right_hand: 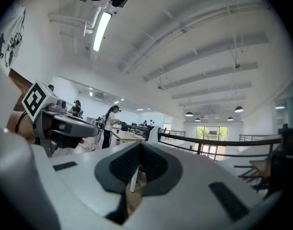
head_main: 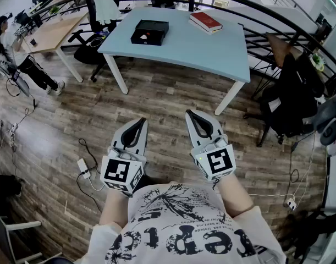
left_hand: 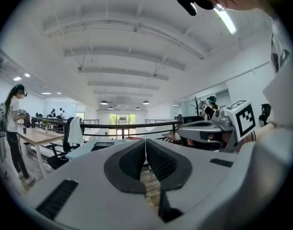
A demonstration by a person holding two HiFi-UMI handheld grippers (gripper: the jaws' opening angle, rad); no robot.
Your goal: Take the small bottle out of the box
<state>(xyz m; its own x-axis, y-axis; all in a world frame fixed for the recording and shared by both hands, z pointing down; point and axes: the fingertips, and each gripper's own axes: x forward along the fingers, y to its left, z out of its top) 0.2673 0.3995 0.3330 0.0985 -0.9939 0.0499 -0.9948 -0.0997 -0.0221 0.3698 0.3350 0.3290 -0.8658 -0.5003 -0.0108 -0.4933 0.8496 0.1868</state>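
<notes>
A black box [head_main: 149,32] lies on the light blue table [head_main: 211,48], far ahead of me across the wooden floor. It also shows as a dark flat shape [left_hand: 102,145] in the left gripper view. I cannot make out a small bottle in it at this distance. My left gripper [head_main: 140,121] and right gripper [head_main: 191,114] are held close to my chest, side by side and well short of the table. Both point forward with jaws shut and nothing between them. The pads meet in the left gripper view [left_hand: 145,143] and in the right gripper view [right_hand: 140,147].
A red book [head_main: 205,21] lies on the table's far right corner. Office chairs [head_main: 93,43] stand at its left, a chair draped in dark clothing [head_main: 288,103] at its right, a black railing [head_main: 277,15] behind. A power strip [head_main: 83,166] and cables lie on the floor. A person [head_main: 19,59] stands far left.
</notes>
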